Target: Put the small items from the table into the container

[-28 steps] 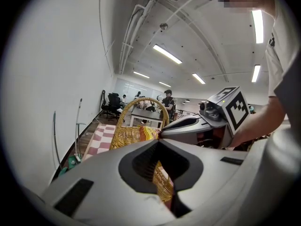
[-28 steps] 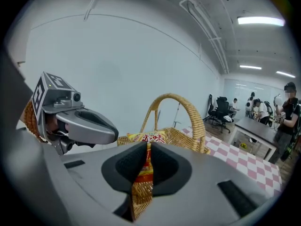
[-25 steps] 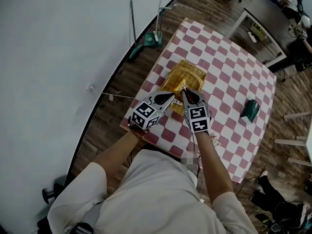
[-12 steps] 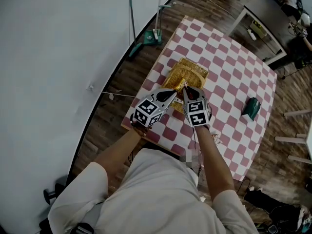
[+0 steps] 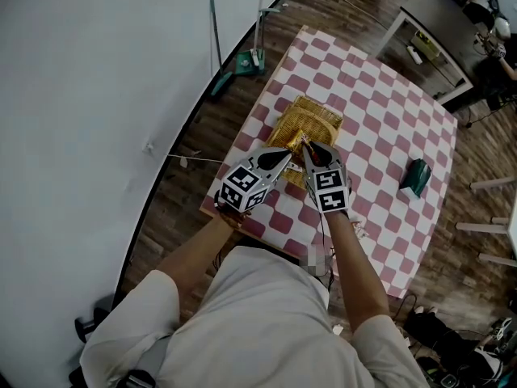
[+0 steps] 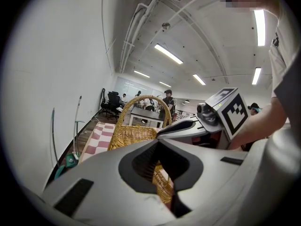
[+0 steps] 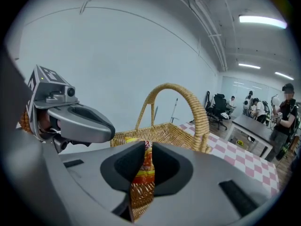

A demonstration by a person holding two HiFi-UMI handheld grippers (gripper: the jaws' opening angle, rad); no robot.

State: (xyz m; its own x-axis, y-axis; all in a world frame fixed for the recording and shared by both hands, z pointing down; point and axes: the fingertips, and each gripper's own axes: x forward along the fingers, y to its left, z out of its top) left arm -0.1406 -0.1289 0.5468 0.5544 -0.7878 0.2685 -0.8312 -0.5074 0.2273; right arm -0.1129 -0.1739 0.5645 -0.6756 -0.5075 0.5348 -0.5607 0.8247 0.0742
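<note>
A woven wicker basket (image 5: 307, 121) with an arched handle (image 7: 171, 86) stands on the checkered table. Both grippers hover at its near rim, side by side. Between the pads of my right gripper (image 7: 145, 145) sits a yellow and red snack packet (image 7: 143, 166), held just over the basket's near wall (image 7: 164, 134). These jaws are opening, and the pads still touch the packet. My left gripper (image 6: 157, 141) has its tips together with nothing between them. Past it I see the basket (image 6: 134, 134) and the right gripper's body (image 6: 188, 126). From above, the left gripper (image 5: 287, 153) and right gripper (image 5: 306, 146) nearly touch.
A dark teal object (image 5: 415, 178) lies on the red and white checkered cloth (image 5: 380, 111) towards the right. The table's near edge runs just under my hands. A mop and a pole lean on the white wall (image 5: 260, 23). Desks and people are at the far right.
Both grippers stay at the basket's near rim with the packet still between the right jaws. Only the head view has shifted slightly.
</note>
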